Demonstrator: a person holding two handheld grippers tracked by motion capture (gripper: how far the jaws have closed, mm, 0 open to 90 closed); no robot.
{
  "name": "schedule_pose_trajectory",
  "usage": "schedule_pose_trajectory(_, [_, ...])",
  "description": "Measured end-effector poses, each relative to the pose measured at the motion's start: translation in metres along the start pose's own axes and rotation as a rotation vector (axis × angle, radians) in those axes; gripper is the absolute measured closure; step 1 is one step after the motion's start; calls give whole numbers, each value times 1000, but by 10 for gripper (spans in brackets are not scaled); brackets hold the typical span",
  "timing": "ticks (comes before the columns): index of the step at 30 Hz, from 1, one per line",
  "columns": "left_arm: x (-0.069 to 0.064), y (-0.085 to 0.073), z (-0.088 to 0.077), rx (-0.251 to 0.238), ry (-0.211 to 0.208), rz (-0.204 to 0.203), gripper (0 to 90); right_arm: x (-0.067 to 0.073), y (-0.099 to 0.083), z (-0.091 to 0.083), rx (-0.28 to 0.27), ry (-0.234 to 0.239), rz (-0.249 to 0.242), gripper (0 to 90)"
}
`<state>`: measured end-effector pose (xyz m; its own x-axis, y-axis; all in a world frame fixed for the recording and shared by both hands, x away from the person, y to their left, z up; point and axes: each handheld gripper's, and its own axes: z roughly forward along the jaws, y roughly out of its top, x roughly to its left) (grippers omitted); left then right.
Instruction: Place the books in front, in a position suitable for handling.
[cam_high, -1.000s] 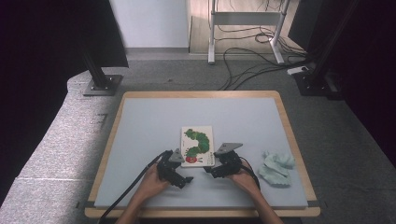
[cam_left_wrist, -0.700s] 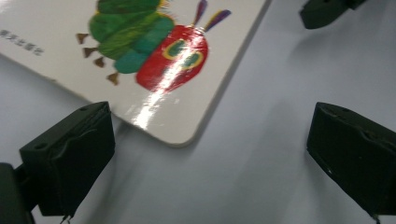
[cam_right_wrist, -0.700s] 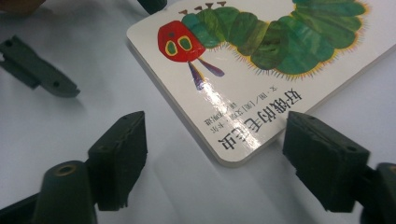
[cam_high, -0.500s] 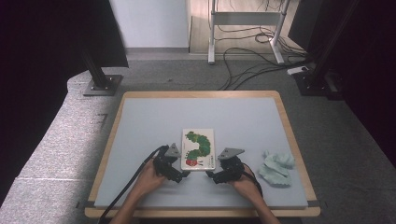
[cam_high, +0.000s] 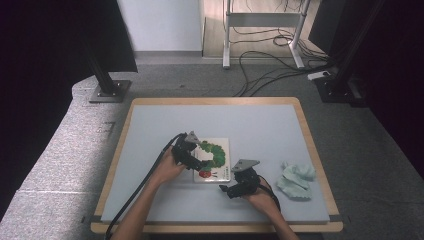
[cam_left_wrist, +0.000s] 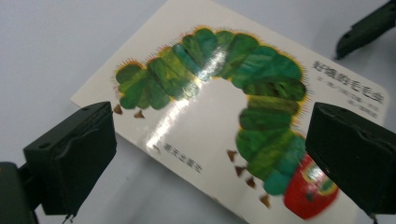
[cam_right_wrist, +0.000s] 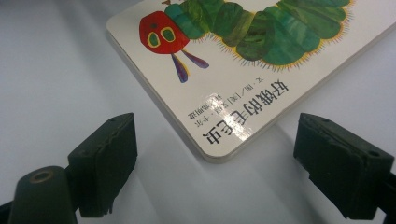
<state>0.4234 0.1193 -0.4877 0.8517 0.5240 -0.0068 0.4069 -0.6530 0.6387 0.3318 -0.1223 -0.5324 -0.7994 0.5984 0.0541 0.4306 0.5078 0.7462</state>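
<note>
One board book (cam_high: 214, 160), white-covered and bearing a green caterpillar with a red head, is lying flat near the middle of the grey table (cam_high: 250, 125), its long axis running away from the person, the red head at the near end. The left gripper (cam_high: 192, 156) is hovering over the book's left edge, jaws spread wide with the cover showing between them and nothing pinched; in the left gripper view the book is slanting across the frame, and whether a pad is grazing the cover is hard to tell. The right gripper (cam_high: 230, 189) is sitting just off the near right corner, aimed at it, its jaws having just been opening and standing apart, empty, with that rounded corner lying ahead between them. By this reading the left one is nearer, already above the book; the right would need to advance toward the corner. A crumpled pale green cloth (cam_high: 296, 179) is resting well to the right. The book's far end is being cut off in the right gripper view.
</note>
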Motion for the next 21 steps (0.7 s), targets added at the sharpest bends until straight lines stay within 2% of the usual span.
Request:
schedule_pose_trajectory(3, [9, 10, 7, 21, -1, 10, 27, 0, 1, 1, 0, -3, -1, 128])
schedule_pose_trajectory(5, [14, 16, 12, 28, -9, -1, 31, 0, 1, 1, 0, -5, -1, 128])
schedule_pose_trajectory(8, [19, 23, 19, 23, -16, -2, 39, 0, 1, 1, 0, -5, 0, 128])
schedule_pose_trajectory(9, [20, 26, 23, 16, -6, -1, 39, 0, 0, 1, -1, -3, 2, 128])
schedule_pose_trajectory(12, [25, 32, 32, 28, -4, 2, 41, -1, 1, 1, 1, -9, 3, 128])
schedule_pose_trajectory(18, [36, 33, 52, 51, -7, -7, 41, 1, 1, 2, 5, -20, -8, 126])
schedule_pose_trajectory(21, [41, 32, 55, 31, -31, -35, 37, 1, 2, 2, 7, -25, -6, 125])
